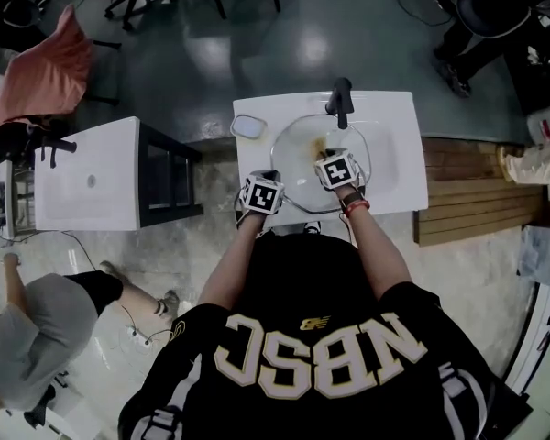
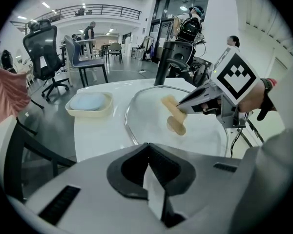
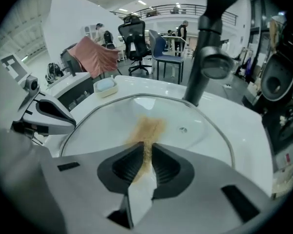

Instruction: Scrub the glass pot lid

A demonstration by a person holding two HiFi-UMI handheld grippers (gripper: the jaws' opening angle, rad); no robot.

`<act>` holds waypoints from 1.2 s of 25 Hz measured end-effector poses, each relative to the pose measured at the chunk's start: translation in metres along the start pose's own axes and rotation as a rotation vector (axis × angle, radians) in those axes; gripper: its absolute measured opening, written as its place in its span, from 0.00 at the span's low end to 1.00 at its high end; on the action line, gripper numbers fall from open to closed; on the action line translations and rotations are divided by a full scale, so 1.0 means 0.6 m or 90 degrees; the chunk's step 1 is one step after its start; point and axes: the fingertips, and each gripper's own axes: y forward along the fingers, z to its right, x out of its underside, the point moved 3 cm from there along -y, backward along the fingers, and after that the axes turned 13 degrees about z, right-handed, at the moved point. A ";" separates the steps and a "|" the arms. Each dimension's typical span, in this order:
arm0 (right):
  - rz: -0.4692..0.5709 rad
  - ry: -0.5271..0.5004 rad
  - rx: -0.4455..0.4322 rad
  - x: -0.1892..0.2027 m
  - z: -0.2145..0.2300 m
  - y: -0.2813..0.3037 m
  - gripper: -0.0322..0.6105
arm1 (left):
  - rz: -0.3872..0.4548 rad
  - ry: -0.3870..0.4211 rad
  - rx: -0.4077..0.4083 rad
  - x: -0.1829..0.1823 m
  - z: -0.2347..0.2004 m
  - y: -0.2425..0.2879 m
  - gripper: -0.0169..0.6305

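White sink counter is standing in an open workshop w/ glossy grey floor. Black faucet is rising at the counter's far edge, and a soap dish is sitting at the far-left corner.

Glass pot lid is lying flat over the basin and covering most of it. Its near rim is reaching almost to the counter's front edge.

L gripper: jaws are pinching together on the lid's near-left rim.
R gripper: jaws are clamping a tan scrub pad. Pad is pressing on the glass approx. mid-lid and pointing toward the faucet.

Edges / room:
- Bare counter strip is running wider to the right of the lid than to the left.
- Second white counter is standing close on the left, w/ a dark gap between the two.
- Wood planks are butting against the sink counter's right side.
- Office chairs are sitting well back across the open floor.
- Pink cloth is hanging far left.
- Another person is crouching behind-left of the operator.
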 end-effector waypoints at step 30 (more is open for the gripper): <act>0.291 0.089 0.096 -0.223 0.070 -0.260 0.13 | 0.260 -0.071 0.035 -0.289 -0.018 -0.104 0.05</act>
